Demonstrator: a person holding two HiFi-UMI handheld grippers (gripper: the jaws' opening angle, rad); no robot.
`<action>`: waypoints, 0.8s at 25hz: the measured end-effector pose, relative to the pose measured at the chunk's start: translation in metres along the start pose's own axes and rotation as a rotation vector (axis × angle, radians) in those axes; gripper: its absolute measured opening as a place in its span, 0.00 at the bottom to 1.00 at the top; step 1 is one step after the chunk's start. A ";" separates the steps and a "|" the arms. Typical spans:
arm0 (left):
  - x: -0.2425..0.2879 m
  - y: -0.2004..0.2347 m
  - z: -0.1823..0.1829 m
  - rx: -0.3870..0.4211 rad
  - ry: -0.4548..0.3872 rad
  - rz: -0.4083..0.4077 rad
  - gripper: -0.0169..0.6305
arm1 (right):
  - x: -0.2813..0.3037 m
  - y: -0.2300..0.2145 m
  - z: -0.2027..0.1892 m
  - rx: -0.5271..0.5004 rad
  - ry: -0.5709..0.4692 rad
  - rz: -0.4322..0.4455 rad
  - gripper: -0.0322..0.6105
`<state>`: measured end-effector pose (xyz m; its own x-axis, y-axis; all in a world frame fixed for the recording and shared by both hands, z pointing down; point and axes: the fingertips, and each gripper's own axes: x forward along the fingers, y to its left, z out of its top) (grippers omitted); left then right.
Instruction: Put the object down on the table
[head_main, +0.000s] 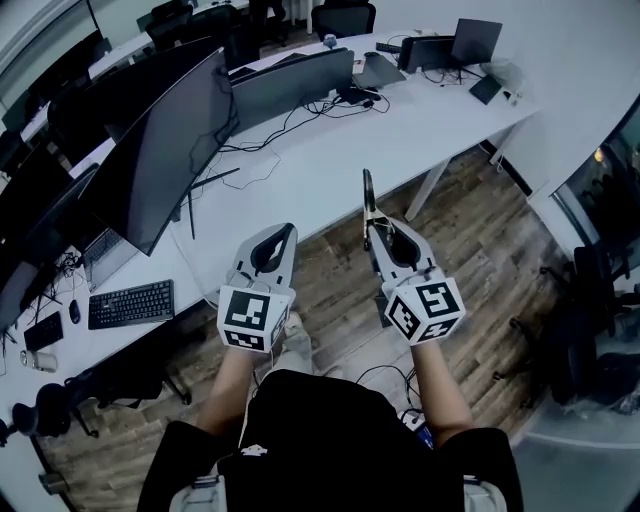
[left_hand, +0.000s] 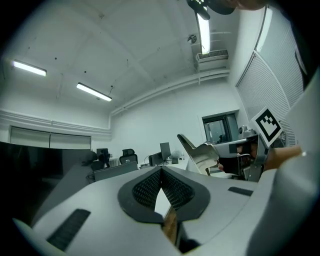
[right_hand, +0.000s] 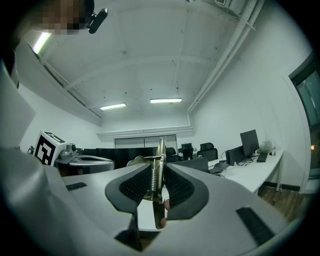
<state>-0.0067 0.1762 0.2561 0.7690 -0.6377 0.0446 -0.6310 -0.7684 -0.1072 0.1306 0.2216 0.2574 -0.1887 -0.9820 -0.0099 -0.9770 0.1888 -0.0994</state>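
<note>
Metal object (right_hand: 158, 161): thin, flat, shiny, with a coil spring on one side. It is gripped edge-on between the black ribbed pads of the right gripper (head_main: 373, 232). The jaws are clenched on it. In the head view it is seen sticking out past the jaw tips, pointing away from the person. It is held in the air at the near edge of the table (head_main: 330, 150) and is not set down on it.

Left gripper (head_main: 288, 234): carried just to the left of the right one, roughly parallel and apart from it. In the left gripper view the jaws are closed tip to tip, with nothing between the pads. The object and the right gripper's marker cube (left_hand: 269, 125) are seen at the right of that view.

Both grippers are held over a wood floor (head_main: 480, 260), between the person and the table.

On the long white table:
- A large dark curved monitor (head_main: 160, 150) stands at the left.
- A second monitor (head_main: 290, 85) stands further back, with cables trailing in front of it.
- A black keyboard (head_main: 130, 305) and a mouse (head_main: 74, 311) lie at the near left.
- A laptop (head_main: 475, 40) is open at the far right end.

Black office chairs (head_main: 345, 15) are lined up behind the far side.
</note>
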 end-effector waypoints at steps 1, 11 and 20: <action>0.002 0.005 0.000 -0.003 0.000 0.008 0.05 | 0.006 0.000 0.000 -0.001 0.002 0.008 0.20; 0.037 0.065 -0.013 -0.022 0.018 0.055 0.05 | 0.078 -0.003 -0.008 -0.014 0.028 0.057 0.20; 0.099 0.121 -0.021 -0.037 0.031 0.052 0.05 | 0.158 -0.022 -0.014 -0.026 0.053 0.069 0.20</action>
<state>-0.0095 0.0188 0.2686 0.7316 -0.6781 0.0703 -0.6742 -0.7349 -0.0730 0.1211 0.0622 0.2716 -0.2597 -0.9650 0.0370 -0.9637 0.2564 -0.0746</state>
